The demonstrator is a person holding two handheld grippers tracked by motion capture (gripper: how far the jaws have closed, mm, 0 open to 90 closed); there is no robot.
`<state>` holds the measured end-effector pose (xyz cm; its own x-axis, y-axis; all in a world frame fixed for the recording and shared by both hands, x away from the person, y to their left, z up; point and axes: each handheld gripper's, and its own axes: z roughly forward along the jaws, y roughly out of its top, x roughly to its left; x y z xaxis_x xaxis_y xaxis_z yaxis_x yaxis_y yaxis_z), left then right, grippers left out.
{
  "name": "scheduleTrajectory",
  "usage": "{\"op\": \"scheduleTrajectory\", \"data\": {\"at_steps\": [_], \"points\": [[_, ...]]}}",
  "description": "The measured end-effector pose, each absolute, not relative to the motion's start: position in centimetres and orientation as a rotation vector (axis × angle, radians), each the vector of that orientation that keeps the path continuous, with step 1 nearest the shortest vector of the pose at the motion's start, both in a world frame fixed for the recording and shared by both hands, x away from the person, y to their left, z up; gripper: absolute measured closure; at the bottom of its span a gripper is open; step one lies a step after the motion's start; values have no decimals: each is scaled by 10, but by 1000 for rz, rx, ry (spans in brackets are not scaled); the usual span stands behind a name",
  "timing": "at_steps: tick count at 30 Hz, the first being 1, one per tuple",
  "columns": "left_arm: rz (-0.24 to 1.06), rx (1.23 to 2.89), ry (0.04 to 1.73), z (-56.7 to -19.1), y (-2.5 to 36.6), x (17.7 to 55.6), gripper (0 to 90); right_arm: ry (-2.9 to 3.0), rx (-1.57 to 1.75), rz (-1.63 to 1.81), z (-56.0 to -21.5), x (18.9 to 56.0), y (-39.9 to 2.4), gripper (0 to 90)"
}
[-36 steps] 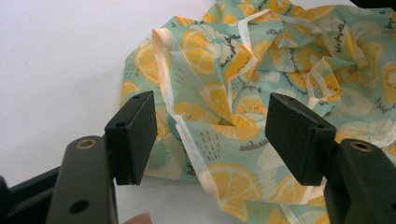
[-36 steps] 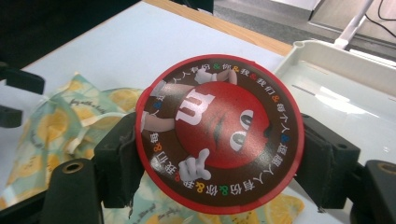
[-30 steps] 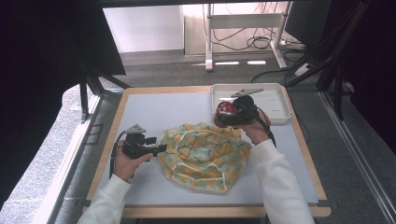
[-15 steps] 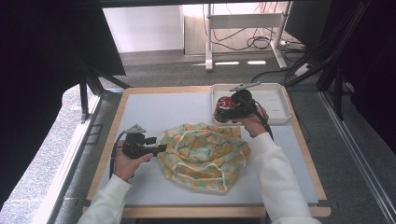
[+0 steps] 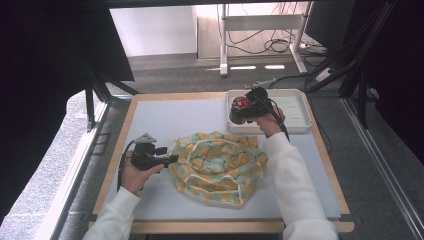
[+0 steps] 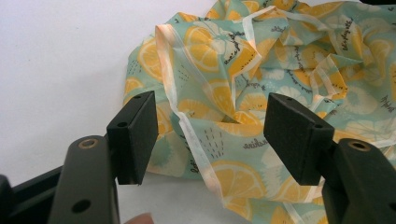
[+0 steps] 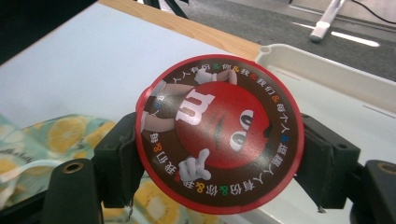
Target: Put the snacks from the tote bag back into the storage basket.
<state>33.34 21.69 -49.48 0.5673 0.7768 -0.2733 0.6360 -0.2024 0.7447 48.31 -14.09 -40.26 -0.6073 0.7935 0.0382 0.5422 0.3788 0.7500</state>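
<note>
While right tool (image 7: 219,154) grips "m" candy tub (image 7: 219,135) | left tool (image 6: 215,140) gapes over lemon-print cloth (image 6: 261,93)

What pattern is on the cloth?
Orange slices on teal cloth, pale trim; clearest in the left gripper view.

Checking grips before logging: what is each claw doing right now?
Left claw: open, cloth between its jaws, not pinched.
Right claw: closed on a round candy tin.

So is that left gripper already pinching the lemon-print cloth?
No, the left gripper has its jaws standing wide apart, with the cloth lying loose between and beyond them, untouched.
</note>
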Motion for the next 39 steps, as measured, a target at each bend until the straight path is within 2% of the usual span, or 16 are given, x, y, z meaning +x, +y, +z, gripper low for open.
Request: {"op": "scheduleTrajectory", "data": {"at_steps": [39], "points": [[195, 1922, 1138, -495, 218, 334, 350, 2302, 1314, 925, -451, 529, -135, 251]]}}
